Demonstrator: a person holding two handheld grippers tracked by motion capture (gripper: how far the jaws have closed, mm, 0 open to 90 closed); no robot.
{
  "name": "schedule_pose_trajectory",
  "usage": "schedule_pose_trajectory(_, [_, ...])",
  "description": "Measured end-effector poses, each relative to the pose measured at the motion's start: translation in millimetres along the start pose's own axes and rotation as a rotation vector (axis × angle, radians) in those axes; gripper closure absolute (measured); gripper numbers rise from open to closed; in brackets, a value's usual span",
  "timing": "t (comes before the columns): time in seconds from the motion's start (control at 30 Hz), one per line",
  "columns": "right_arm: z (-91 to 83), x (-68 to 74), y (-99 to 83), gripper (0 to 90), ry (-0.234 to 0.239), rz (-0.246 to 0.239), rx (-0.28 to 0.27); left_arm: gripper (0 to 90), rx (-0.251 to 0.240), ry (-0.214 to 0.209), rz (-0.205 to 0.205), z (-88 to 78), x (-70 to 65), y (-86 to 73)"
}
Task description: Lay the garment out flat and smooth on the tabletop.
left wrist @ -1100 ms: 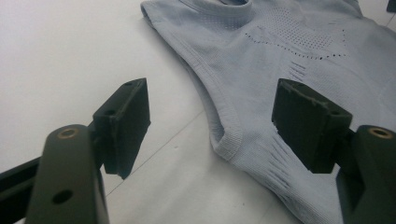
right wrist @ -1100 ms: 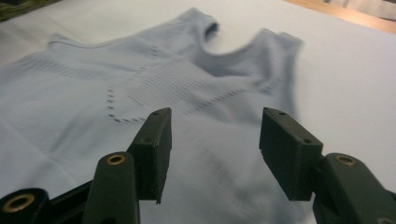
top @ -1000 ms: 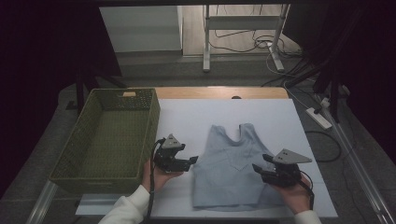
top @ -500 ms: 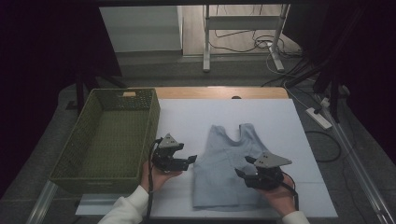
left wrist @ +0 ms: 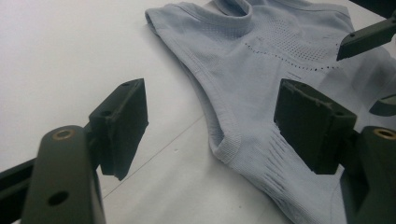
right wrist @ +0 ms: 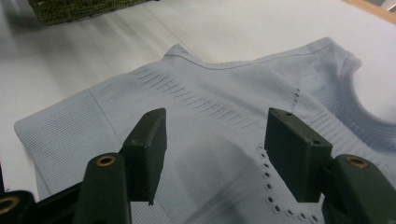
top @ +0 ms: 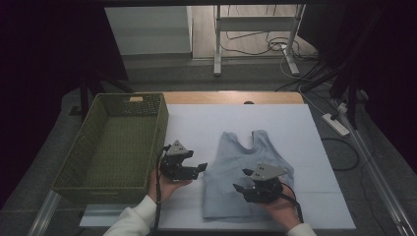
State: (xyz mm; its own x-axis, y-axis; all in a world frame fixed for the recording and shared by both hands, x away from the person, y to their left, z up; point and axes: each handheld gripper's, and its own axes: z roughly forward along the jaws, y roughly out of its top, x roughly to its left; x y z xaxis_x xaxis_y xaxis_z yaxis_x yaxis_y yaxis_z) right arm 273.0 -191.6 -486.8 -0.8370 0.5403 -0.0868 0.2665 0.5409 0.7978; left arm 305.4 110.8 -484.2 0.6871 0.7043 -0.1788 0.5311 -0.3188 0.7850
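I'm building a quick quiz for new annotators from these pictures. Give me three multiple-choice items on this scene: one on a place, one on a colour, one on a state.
1. Where does the basket stand relative to the top?
A. On the left gripper's side of it
B. On the right gripper's side of it
C. On top of it

2. What colour is the top?
A. Red
B. Light blue-grey
C. Black

3. How do the jaws of the right gripper stand?
A. Shut on the top
B. Shut on the basket's rim
C. Open above the top

Key: 1 A, the high view shows the basket beyond the left gripper. 2 B, all views show pale blue-grey fabric. 3 C, the right gripper view shows its pads apart with the fabric lying flat under them.
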Motion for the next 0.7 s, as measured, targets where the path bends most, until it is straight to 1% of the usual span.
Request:
schedule_pose_trajectory(0.17, [1.2,-1.0,-2.1,39.1,0.004,0.004,0.01,26.2,-0.004,-0.001,0.001,0.8,-0.9,1.4])
schedule_pose_trajectory(0.2, [1.1,-0.6,-2.2,39.1,0.004,0.002,0.01,26.2,-0.002,0.003,0.005,0.9,-1.0,1.6])
schedule_pose_trajectory(0.3, [1.9,0.8,-2.0,39.1,0.0,-0.005,0.016,26.2,-0.002,0.005,-0.003,1.4,-0.8,1.3])
schedule_pose_trajectory(0.4, [3.2,0.4,-2.1,39.1,0.004,-0.006,0.022,26.2,0.001,0.003,0.002,1.5,-1.3,1.0])
schedule_pose_trajectory(0.7, [5.7,-0.3,-2.1,39.0,0.014,-0.011,0.035,26.2,0.006,0.009,-0.003,2.9,0.2,0.6])
